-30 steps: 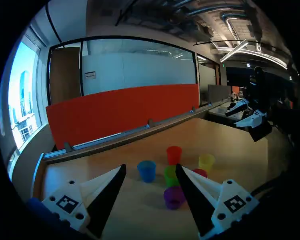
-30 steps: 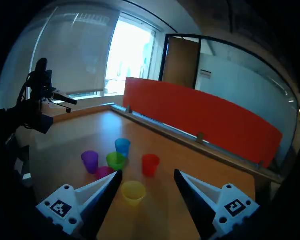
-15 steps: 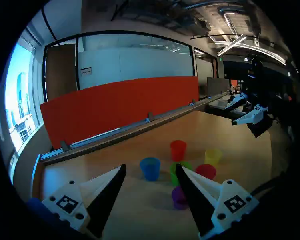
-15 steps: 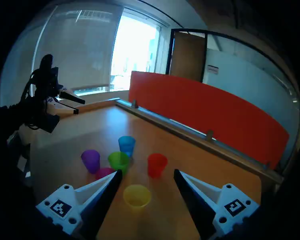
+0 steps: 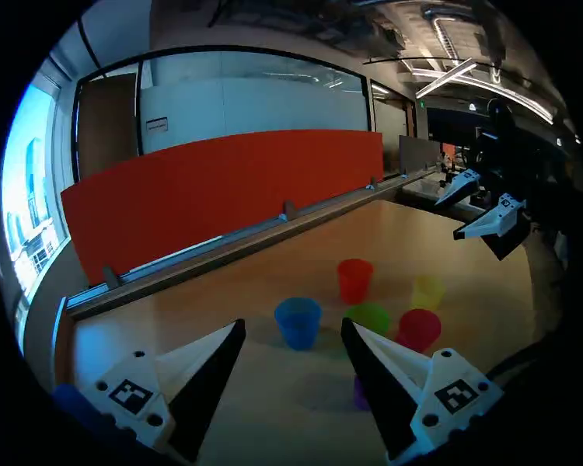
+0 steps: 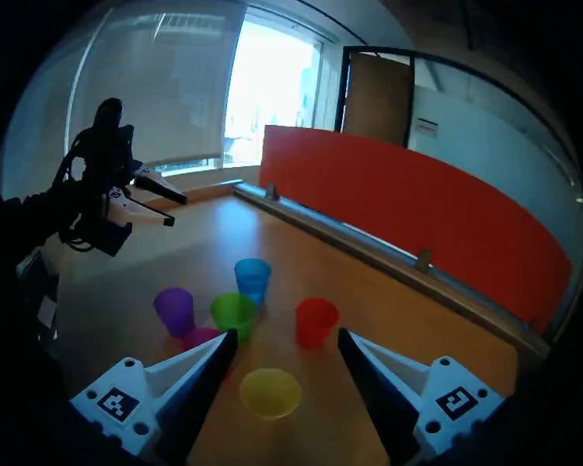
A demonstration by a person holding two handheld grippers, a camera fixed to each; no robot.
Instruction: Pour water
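**A:** What has shifted in the last second?

**B:** Both grippers have drifted in on the cups. In the left gripper view the bunch has slid rightward and nearer, so the purple cup [image 5: 359,394] is now half hidden behind one finger. In the right gripper view the yellow cup [image 6: 270,392] has come closer and sits low between the fingers.

**A:** And the jaws?

**B:** The left gripper [image 5: 292,326] has its jaws spread wide around nothing, with the blue cup [image 5: 298,320] standing just beyond the tips. The right gripper [image 6: 287,334] is spread and empty too.

**A:** Where do the cups stand?

**B:** All six are upright in a loose bunch on the tabletop [image 5: 214,303]. The red cup [image 6: 315,320] is on the far side, towards the orange partition [image 6: 416,194]. The green cup [image 6: 234,313] is in the middle, near the blue one. The dark pink cup [image 6: 202,339] is just beside the purple one. I cannot tell whether any of them holds water.

**A:** So how should this step go?

**B:** I judge it to be the approach before a grasp. Each gripper already has a cup lined up: blue for the left, yellow for the right. Come in level and centred, straddling the wall below the rim so neither finger nudges the cup aside. The green cup crowds the blue one, so mind the finger on that side. These look like thin plastic, so squeeze gently. Lift straight up clear of the neighbours before any tilt.
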